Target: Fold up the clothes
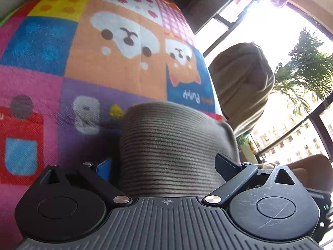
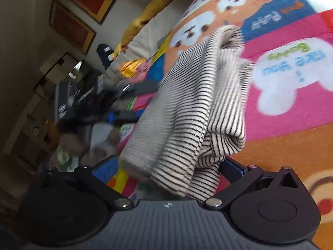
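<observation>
A striped black-and-white knit garment [image 2: 187, 108] hangs bunched over the colourful cartoon blanket [image 2: 291, 87]. In the right wrist view the right gripper [image 2: 166, 166] has its blue-padded fingers [image 2: 104, 169] spread wide, with the garment's folded end lying between them; I cannot tell if they press it. In the left wrist view the same striped garment [image 1: 172, 150] fills the space between the fingers of the left gripper [image 1: 166, 164], which are also spread wide around it. The garment hides the fingertips in both views.
The blanket [image 1: 83, 62] covers a bed. A beige bundle of cloth [image 1: 241, 87] sits at its edge by bright windows [image 1: 281, 41] and a plant [image 1: 308, 70]. The right wrist view shows framed pictures [image 2: 79, 10], a yellow pillow [image 2: 145, 18] and cluttered dark items [image 2: 83, 100].
</observation>
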Demonstrator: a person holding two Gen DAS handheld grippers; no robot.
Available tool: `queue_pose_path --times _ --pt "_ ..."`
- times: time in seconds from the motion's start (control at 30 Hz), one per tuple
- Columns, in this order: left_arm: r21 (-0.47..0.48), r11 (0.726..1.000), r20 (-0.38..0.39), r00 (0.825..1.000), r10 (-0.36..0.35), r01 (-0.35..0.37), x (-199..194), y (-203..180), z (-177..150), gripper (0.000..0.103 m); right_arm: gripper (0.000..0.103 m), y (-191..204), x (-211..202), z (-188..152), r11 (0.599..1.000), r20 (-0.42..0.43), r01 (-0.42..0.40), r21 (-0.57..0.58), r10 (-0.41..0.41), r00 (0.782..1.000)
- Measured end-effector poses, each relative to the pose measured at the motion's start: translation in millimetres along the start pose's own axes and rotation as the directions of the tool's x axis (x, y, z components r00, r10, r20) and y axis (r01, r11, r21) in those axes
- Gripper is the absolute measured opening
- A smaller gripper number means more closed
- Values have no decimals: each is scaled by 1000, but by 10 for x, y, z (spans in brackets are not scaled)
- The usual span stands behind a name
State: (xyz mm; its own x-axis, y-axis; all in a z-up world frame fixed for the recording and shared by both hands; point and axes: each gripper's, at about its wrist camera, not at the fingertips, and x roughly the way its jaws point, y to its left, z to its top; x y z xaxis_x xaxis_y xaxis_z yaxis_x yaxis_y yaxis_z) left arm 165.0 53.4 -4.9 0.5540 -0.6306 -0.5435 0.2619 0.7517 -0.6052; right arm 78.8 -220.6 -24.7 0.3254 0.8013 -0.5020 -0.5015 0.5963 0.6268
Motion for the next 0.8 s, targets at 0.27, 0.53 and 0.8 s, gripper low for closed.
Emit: queue_pose_path --times 0.27,0.53,0.8 --pt "210 976 -38 997 69 -59 -395 -6 -347 100 103 678 -192 -87 929 -18 127 -347 -142 990" --pt "389 911 8 989 146 -138 -456 -123 -732 101 103 381 -343 651 743 339 642 -191 -564 753" --pt "497 867 -59 995 78 -38 -570 -214 -826 100 103 -113 -98 700 638 258 758 -140 -715 650"
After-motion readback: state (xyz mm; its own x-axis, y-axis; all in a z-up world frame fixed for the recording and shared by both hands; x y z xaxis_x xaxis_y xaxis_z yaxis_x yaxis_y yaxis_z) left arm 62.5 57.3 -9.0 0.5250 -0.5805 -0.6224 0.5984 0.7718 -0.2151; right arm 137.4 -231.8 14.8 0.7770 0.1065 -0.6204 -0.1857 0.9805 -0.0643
